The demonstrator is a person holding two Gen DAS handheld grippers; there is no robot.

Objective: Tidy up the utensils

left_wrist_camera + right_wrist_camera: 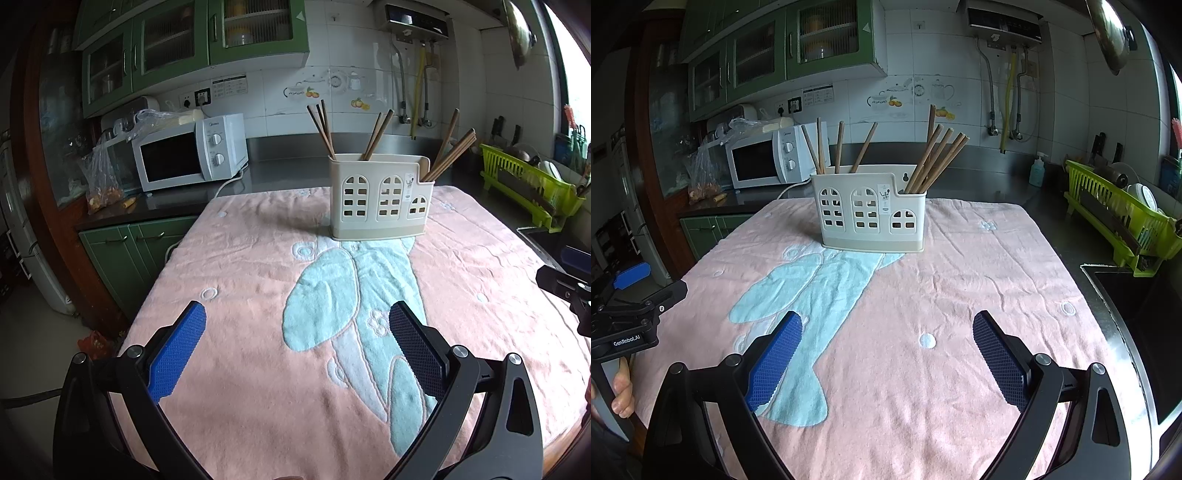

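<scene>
A wide pink towel [258, 258] with a pale blue figure [332, 288] worked into it covered the whole table, and most of its near half lay bare, giving plenty of room on every side. Beyond its far edge ran a dark counter [280, 170] with a white microwave [188, 155] at the left and a green dish rack [528, 184] at the right, both well apart from the towel's middle. The left gripper [297, 314] hung low over the near part of the towel with its fingers spread wide, a blue pad on one and a dark one on the other, nothing between them and nothing touched as far as I could tell. The right gripper [886, 323] sat the same way over the near right side, fingers wide apart and empty. In the right wrist view a hand [622, 391] gripped the handle of the left tool at the towel's left edge. Near the far edge, roughly centred, stood the cream utensil holder [870, 214], upright, with arched window cut-outs in its front. Brown chopsticks [934, 162] stood in it: a thick leaning bunch in the lower right compartment, and a few looser ones tilted about in the taller left part.
</scene>
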